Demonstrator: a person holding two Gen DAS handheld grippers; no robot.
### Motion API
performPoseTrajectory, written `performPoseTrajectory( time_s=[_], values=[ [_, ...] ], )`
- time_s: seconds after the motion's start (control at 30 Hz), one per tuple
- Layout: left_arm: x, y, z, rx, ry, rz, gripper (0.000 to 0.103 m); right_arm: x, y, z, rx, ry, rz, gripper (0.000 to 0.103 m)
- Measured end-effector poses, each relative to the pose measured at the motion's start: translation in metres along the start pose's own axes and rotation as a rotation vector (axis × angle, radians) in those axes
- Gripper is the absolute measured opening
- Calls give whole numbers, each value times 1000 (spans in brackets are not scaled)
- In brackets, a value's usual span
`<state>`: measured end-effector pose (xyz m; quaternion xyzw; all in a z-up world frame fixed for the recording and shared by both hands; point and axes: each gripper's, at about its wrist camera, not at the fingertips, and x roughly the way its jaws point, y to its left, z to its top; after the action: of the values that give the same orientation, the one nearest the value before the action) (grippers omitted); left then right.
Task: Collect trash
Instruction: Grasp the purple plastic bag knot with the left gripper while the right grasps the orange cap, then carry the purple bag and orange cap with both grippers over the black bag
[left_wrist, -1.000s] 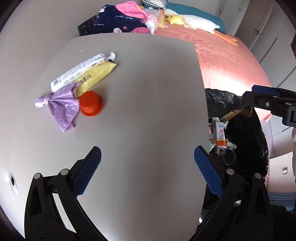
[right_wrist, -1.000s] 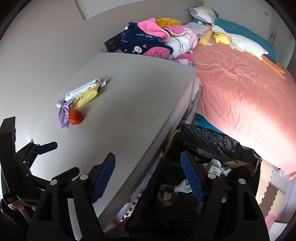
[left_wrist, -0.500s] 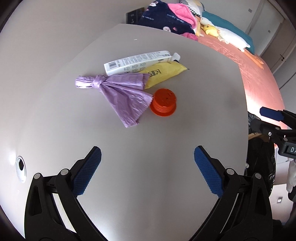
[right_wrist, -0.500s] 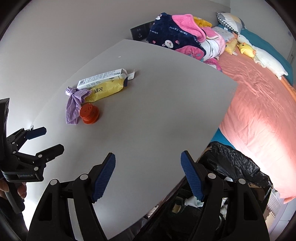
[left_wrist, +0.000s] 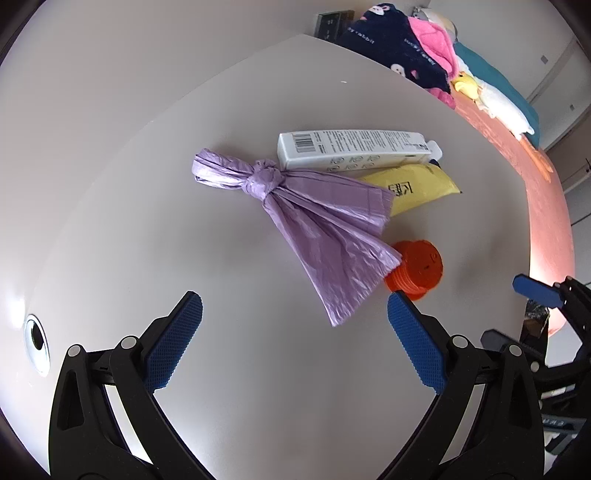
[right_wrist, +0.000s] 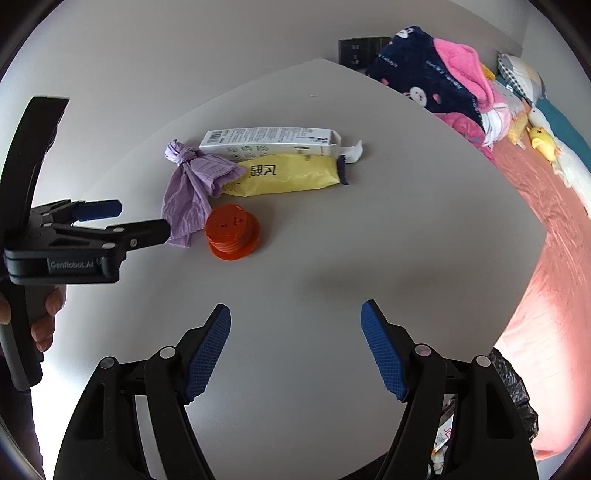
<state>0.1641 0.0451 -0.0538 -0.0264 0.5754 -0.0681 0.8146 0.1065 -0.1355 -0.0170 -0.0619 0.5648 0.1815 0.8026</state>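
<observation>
Your left gripper (left_wrist: 291, 314) hangs spread wide and empty over the pale grey table (left_wrist: 258, 387), just short of the knotted, crumpled lilac plastic bag (left_wrist: 325, 236). The ribbed orange plastic cap (left_wrist: 415, 269) touches the bag's hem; the white carton box (left_wrist: 351, 149) and yellow foil pouch (left_wrist: 413, 188) lie beyond. Your right gripper (right_wrist: 295, 321) is likewise released, holding nothing

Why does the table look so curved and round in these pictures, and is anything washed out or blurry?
Left wrist view: the fisheye lens bows the table edge; glare whitens its left side near the hole; the purple bag is sharp. Right wrist view: same bowing, dark corners; the bed glows overexposed pink; the orange cap is crisp.
</observation>
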Motion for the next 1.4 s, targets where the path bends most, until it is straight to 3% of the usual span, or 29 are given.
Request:
performPoseTrajectory(
  time_s=[0.4, 0.57, 0.7, 0.77, 0.8, 0.9, 0.97, 1.13, 1.4],
  values=[
    [23, 17, 41, -136, 26, 29, 97, 31, 28, 28, -48, 32, 51, 74],
    [33, 17, 54, -169, 25, 58, 97, 44, 35, 37, -56, 28, 23, 73],
    [41, 21, 63, -208, 32, 82, 94, 51, 35, 43, -51, 28, 7, 64],
    [44, 24, 64, -226, 42, 81, 84, 52, 35, 45, -49, 26, 11, 60],
    [45, 24, 65, -227, 38, 96, 84, 51, 35, 46, -47, 25, 15, 59],
    [44, 25, 66, -213, 29, 115, 75, 51, 34, 48, -45, 27, 31, 46],
    [42, 27, 67, -208, 16, 116, 59, 51, 33, 48, -38, 33, 34, 45],
    [39, 31, 66, -197, 24, 100, 34, 51, 28, 48, -15, 53, 38, 45],
    [20, 32, 44, -222, -45, 11, 18, 39, 18, 37, 22, 55, 58, 45]
  ],
)
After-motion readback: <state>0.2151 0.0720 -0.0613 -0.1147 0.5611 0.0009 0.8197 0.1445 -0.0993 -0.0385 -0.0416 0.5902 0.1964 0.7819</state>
